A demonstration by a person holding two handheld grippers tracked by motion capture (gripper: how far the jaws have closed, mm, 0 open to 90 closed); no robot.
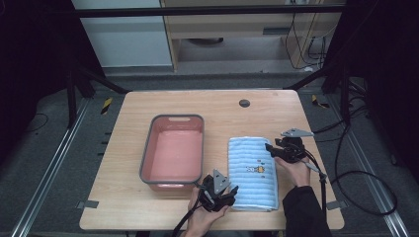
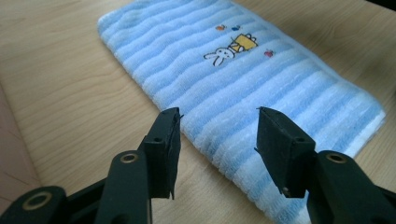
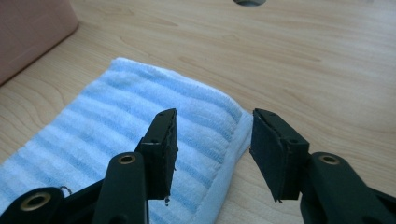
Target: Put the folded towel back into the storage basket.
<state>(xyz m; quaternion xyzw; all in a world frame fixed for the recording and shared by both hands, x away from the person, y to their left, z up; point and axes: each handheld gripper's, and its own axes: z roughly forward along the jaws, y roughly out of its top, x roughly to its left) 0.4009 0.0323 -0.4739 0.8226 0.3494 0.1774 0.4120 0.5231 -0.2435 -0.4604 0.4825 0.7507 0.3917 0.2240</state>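
Note:
A folded light-blue striped towel [image 1: 252,172] with a small rabbit print lies flat on the wooden table, right of centre. My left gripper [image 1: 230,190] is open at the towel's near left corner; in the left gripper view its jaws straddle the towel [image 2: 243,79] edge. My right gripper [image 1: 271,148] is open at the far right edge; in the right gripper view its jaws sit over the hemmed border of the towel [image 3: 140,116]. Neither holds anything.
A pink tub with a grey rim [image 1: 146,157] stands empty left of the towel, close to my left gripper. A round cable hole [image 1: 244,103] sits near the table's far edge. Black cables trail off the right side.

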